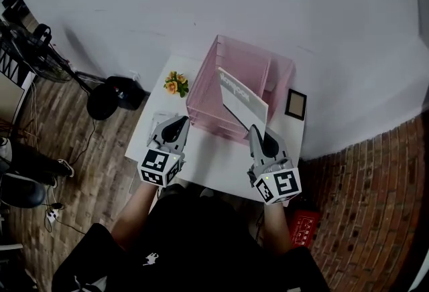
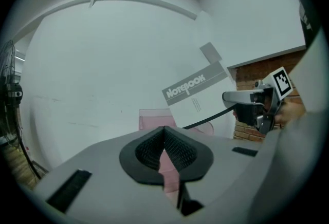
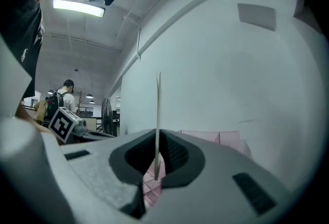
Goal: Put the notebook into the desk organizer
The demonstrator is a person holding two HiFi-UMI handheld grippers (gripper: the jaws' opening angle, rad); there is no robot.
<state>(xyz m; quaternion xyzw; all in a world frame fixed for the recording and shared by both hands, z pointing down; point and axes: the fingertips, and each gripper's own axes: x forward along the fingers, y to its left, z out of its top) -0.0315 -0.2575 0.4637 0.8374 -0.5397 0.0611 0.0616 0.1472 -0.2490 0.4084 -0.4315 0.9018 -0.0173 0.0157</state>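
Right tongs point(image 1: 255, 130) pinch the thin white rectangular notebook point(image 1: 242, 96) by its lower edge, tilted above the pink mesh desk organizer point(image 1: 204, 93). Left tongs point(image 1: 179, 124) are pressed together, empty, before the organizer. Risk: the edge-only grip lets the notebook pivot and snag the organizer's rim.

Left tool point(image 1: 179, 123) is closed and empty; right tool point(image 1: 257, 131) clamps the notebook point(image 1: 242, 98).
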